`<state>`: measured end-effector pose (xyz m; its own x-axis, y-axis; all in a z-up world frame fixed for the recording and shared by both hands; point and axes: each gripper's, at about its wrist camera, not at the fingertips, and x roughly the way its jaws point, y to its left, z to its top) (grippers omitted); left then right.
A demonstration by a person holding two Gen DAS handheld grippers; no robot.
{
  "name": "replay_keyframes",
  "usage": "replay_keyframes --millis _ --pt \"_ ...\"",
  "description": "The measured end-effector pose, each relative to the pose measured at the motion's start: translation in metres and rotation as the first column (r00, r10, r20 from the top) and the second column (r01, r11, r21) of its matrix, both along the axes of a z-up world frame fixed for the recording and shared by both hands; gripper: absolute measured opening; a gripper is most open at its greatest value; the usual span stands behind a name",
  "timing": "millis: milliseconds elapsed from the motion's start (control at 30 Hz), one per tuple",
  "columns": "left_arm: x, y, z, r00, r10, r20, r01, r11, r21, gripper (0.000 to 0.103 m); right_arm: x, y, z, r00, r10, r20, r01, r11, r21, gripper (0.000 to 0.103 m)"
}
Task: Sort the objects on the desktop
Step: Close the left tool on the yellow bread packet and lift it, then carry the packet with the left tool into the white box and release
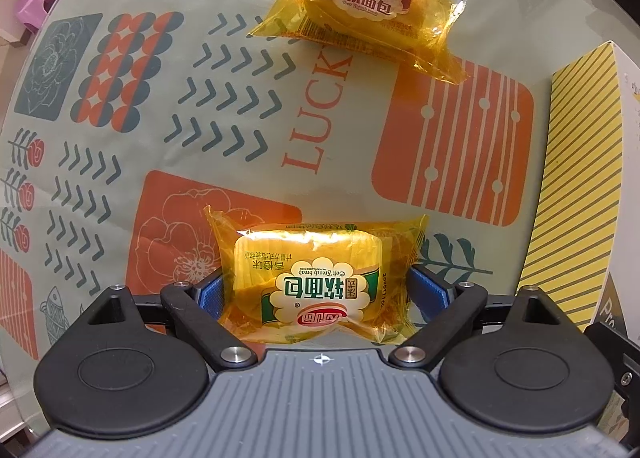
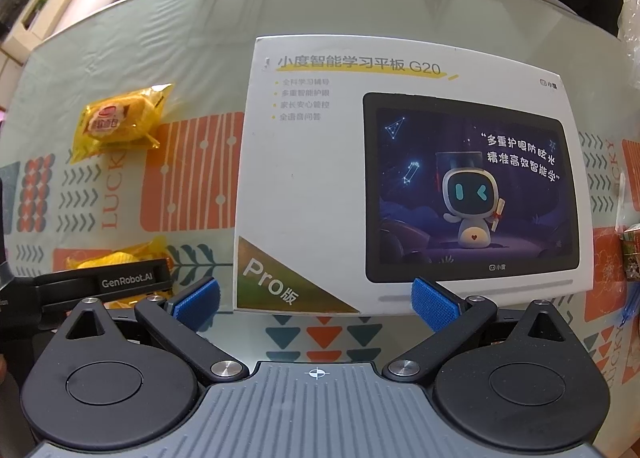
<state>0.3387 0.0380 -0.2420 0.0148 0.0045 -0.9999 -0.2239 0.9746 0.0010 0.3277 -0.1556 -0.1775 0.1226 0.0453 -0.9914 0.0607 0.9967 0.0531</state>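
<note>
Bread packet [image 1: 316, 278] labelled "Soft French bread" sits between spread left claw [image 1: 316, 292]; right claw [image 2: 316, 304] spread.

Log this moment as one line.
left gripper: around near bread packet | right gripper: open, empty | far bread packet: on table | box: flat

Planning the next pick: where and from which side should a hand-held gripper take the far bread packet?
Probably grip the far bread packet across the short width of its plump middle, over the loaf, not the thin crimped ends. It lies flat and slanted on the table, so come from above with the fingers turned to its slant. The left hand-held gripper already straddles the near packet.
</note>
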Motion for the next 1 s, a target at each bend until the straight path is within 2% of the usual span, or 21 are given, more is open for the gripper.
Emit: replay_keyframes --millis 267,300,333,433,500,633,1000 --pt "0.002 -0.001 0.005 1.0 -0.019 0.003 0.019 1.0 -0.001 0.103 -0.004 0.0 0.006 1.0 0.0 0.013 0.0 1.0 0.003 0.103" --pt "0.002 -0.002 0.009 0.999 -0.029 0.013 0.03 1.0 -0.002 0.093 -0.005 -0.001 0.008 1.0 -0.001 0.016 0.001 1.0 0.003 0.103" --pt "0.002 -0.004 0.013 0.999 -0.044 0.022 0.044 0.999 -0.003 0.089 -0.006 -0.001 0.01 1.0 -0.002 0.018 0.002 1.0 0.003 0.103" --pt "0.002 -0.006 0.019 0.998 -0.053 0.017 0.054 0.998 -0.028 0.084 -0.01 -0.003 0.015 1.0 -0.005 0.027 0.005 1.0 0.004 0.103" --pt "0.0 -0.008 0.023 0.998 -0.06 0.017 0.06 0.997 -0.041 0.083 -0.012 -0.004 0.018 0.999 -0.007 0.033 0.007 1.0 0.005 0.103" --pt "-0.005 -0.017 0.04 0.992 -0.101 0.074 0.103 0.995 -0.019 0.081 -0.017 -0.006 0.025 0.999 -0.011 0.045 0.011 1.0 0.006 0.103" --pt "-0.025 -0.022 0.082 0.981 -0.114 0.157 0.114 0.993 0.005 0.08 -0.032 -0.01 0.049 0.996 -0.029 0.088 0.028 1.0 0.011 0.103"
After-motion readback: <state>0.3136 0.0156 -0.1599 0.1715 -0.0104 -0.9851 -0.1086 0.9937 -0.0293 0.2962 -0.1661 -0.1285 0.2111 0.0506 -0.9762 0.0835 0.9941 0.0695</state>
